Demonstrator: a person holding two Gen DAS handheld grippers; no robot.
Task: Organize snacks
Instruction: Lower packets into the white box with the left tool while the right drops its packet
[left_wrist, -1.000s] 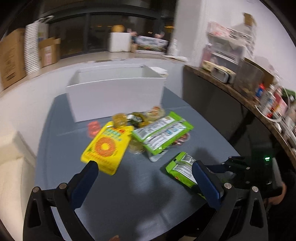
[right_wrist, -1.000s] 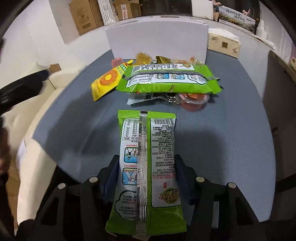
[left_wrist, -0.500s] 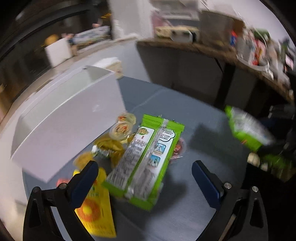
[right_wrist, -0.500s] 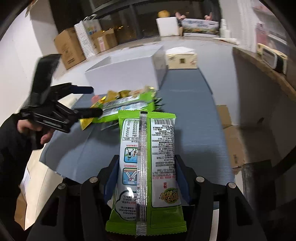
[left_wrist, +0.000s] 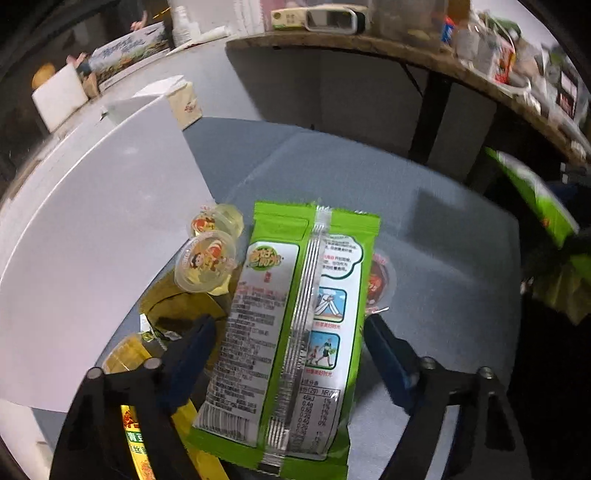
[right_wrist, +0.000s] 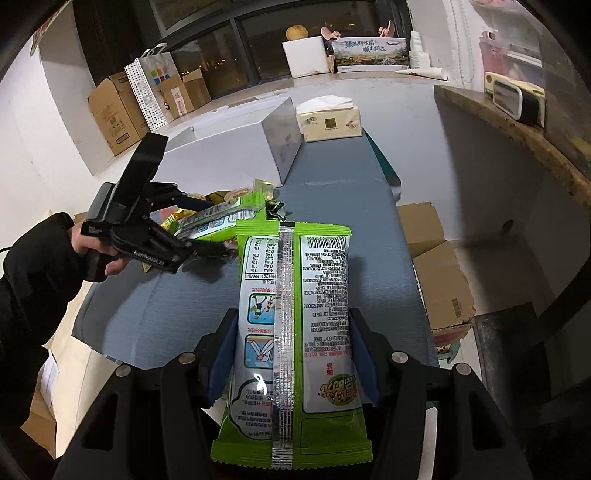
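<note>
Left tongs (left_wrist: 288, 354) spread wide astride a green snack pack (left_wrist: 295, 332), blue pads flanking both long edges, not pinched; contact with the wrapper impossible to confirm. Pack lying on the snack heap, long axis running straight ahead along the fingers, so a plain squeeze across the short width likely enough. Seen from the right wrist view, same left tongs (right_wrist: 207, 240) reaching in from the left onto that pack (right_wrist: 218, 218).

Right tongs (right_wrist: 291, 350) narrowed onto a second green pack (right_wrist: 295, 325), clamped across its width, held clear above the counter (right_wrist: 332, 206), long axis pointing forward. Same pack a green blur at the right edge of the left view (left_wrist: 535, 199).

White box (left_wrist: 92, 229) standing just left of the heap, near wall almost touching the jelly cups (left_wrist: 207, 258). Interior hidden from both views; contents impossible to tell. Left hand nearer the box.

Around the heap: clear jelly cups beside the pack's left edge, a red-lidded cup (left_wrist: 380, 280) peeking from under its right edge, a yellow packet (left_wrist: 147, 443) under the left finger, dark gold wrappers between.

Judgement: box the likely destination for both packs; left grasp not yet made. Risk: closing pad catching a jelly cup or wrapper beneath.
</note>
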